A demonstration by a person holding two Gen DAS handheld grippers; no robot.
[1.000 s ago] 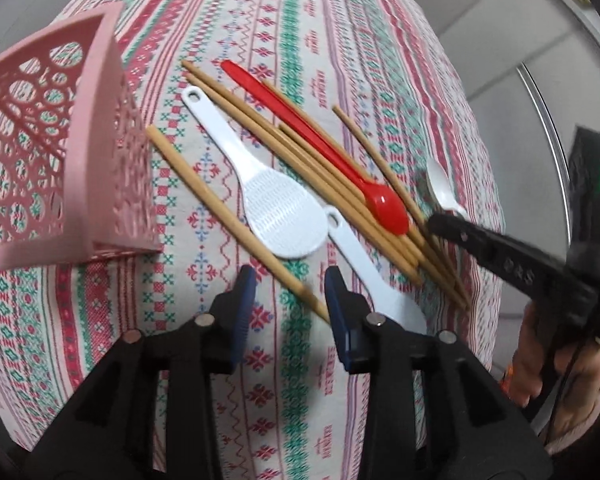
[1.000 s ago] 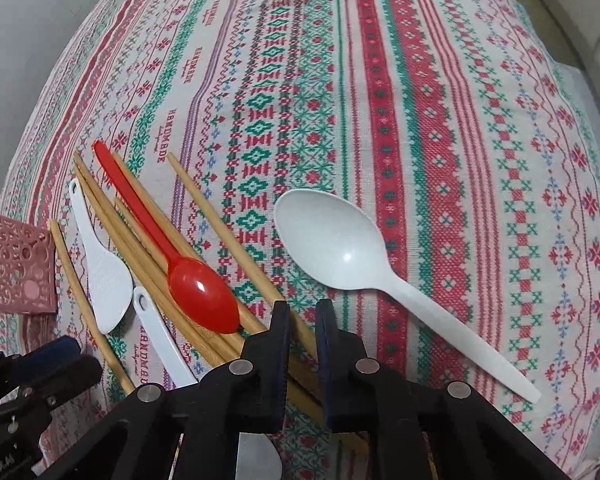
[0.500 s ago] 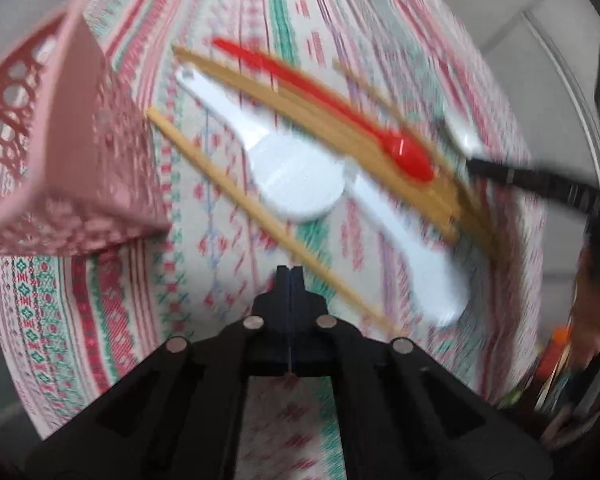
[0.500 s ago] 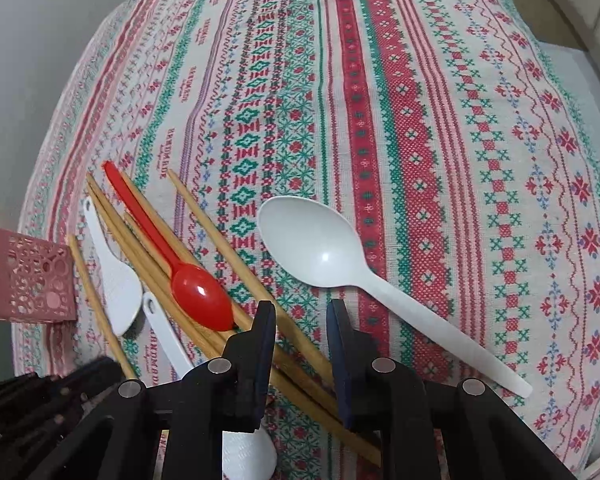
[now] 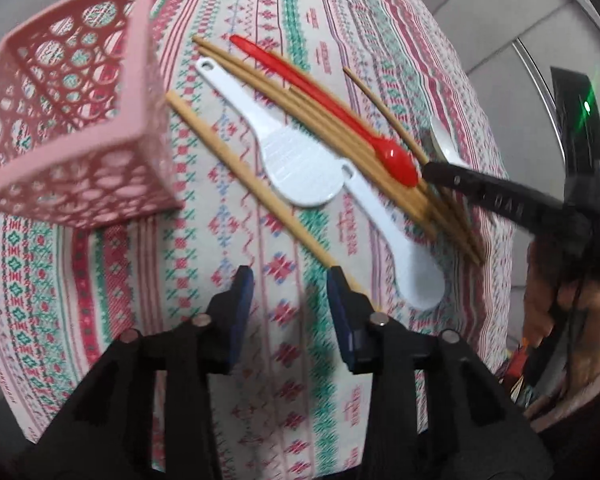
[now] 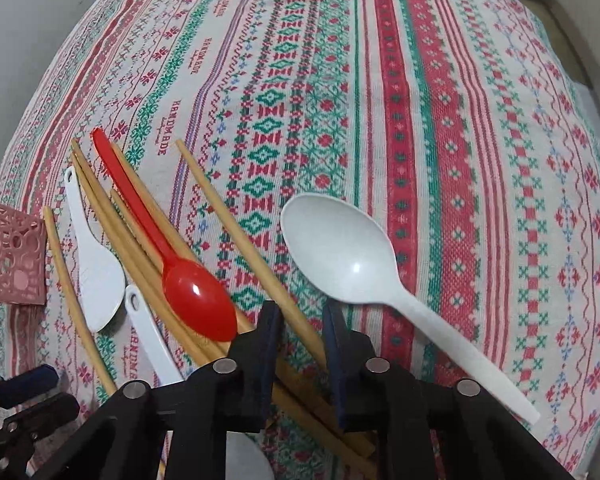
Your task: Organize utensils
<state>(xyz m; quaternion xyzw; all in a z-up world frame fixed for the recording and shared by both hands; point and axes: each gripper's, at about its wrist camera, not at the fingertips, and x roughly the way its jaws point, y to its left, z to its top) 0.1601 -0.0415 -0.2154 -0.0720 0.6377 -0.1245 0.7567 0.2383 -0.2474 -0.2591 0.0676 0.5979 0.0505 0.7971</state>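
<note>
Utensils lie on a patterned tablecloth: a red spoon (image 5: 396, 158) (image 6: 198, 300), a white rice paddle (image 5: 300, 164) (image 6: 98, 276), a second white paddle (image 5: 404, 252) (image 6: 144, 332), a large white spoon (image 6: 340, 256) (image 5: 444, 144) and several wooden chopsticks (image 5: 300, 96) (image 6: 112, 240). A pink lattice basket (image 5: 64, 116) (image 6: 10, 256) stands at the left. My left gripper (image 5: 290, 286) is open and empty over one lone chopstick (image 5: 252, 188). My right gripper (image 6: 302, 316) is open, its jaws either side of another chopstick (image 6: 244, 244).
The tablecloth (image 6: 420, 100) stretches bare to the far side and right. The table's edge drops off at the right in the left wrist view, where my right gripper's body (image 5: 500, 204) and a hand show.
My left gripper shut half a second ago and has opened again, empty. My right gripper has opened from nearly shut and sits around a chopstick. The left view has swung towards the basket.
</note>
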